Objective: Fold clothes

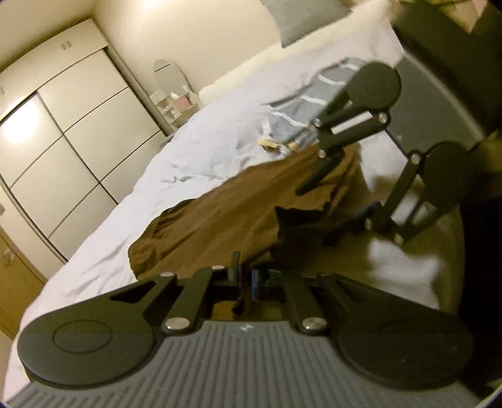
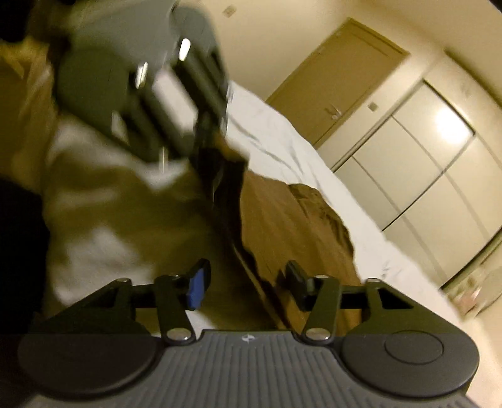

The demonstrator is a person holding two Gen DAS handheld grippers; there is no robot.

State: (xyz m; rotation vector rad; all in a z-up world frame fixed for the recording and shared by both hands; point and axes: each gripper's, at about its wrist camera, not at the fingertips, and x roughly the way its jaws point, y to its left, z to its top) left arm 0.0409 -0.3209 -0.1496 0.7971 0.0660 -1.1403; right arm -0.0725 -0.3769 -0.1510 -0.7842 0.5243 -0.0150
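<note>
A brown garment [image 1: 219,216] lies across a white bed [image 1: 194,153], also seen in the right wrist view [image 2: 282,226]. My left gripper [image 1: 246,282] is shut on an edge of the brown garment and lifts it. It shows blurred in the right wrist view [image 2: 216,163], pinching the cloth. My right gripper [image 2: 248,282] is open, its fingers [image 2: 197,285] apart just above the garment's raised edge. It also appears in the left wrist view [image 1: 326,213], open over the cloth. A folded blue-grey striped garment [image 1: 313,97] lies further up the bed.
White sliding wardrobe doors [image 1: 62,125] stand beyond the bed, also in the right wrist view [image 2: 433,163]. A brown door [image 2: 339,78] is at the far wall. A cream headboard [image 1: 251,66] with a grey pillow [image 1: 298,18] is at the bed's head.
</note>
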